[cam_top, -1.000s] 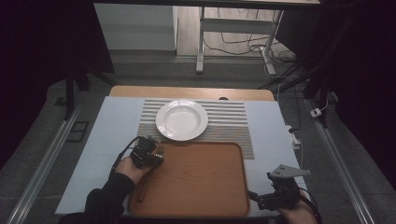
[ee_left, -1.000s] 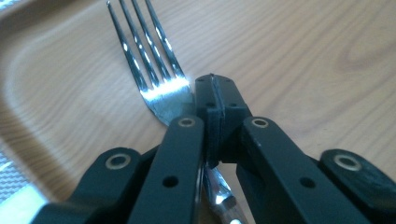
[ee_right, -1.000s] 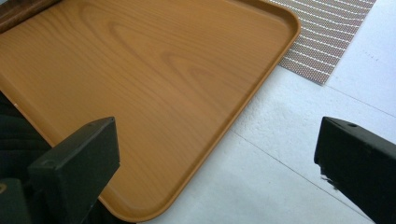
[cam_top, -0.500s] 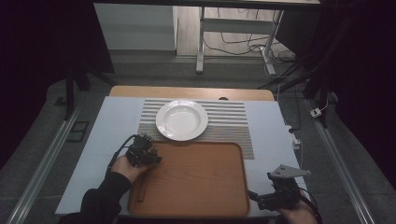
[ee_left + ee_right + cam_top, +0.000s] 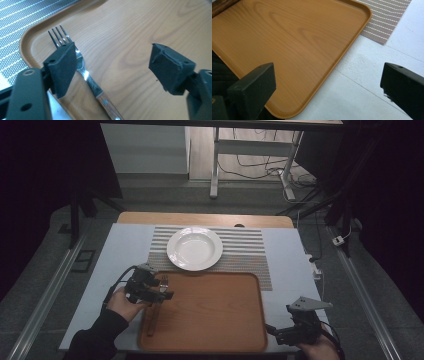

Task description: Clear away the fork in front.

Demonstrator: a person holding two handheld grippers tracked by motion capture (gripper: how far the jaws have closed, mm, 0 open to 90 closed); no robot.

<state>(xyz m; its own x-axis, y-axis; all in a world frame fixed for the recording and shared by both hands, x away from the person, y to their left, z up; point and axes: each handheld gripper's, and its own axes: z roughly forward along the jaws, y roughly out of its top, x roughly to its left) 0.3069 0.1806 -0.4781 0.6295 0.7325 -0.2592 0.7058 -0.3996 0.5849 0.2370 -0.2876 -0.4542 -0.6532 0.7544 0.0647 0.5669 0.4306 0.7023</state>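
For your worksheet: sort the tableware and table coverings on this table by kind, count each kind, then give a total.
Fork: 1
Plate: 1
Wooden tray: 1
Striped placemat: 1
Total: 4

1. The silver metal fork with a wood-inlaid handle [image 5: 82, 67] – polished, mirror-bright tines, a rivet in the grip.
2. The rectangular orange-brown wooden tray [image 5: 140, 37] – smooth, satin, clear grain.
3. The round white glazed plate [image 5: 195, 248] looks glossy.
4. The grey striped woven placemat [image 5: 245, 251] is matt, finely textured.
5. The pale grey tabletop [image 5: 367, 95] is matt, faintly grainy.
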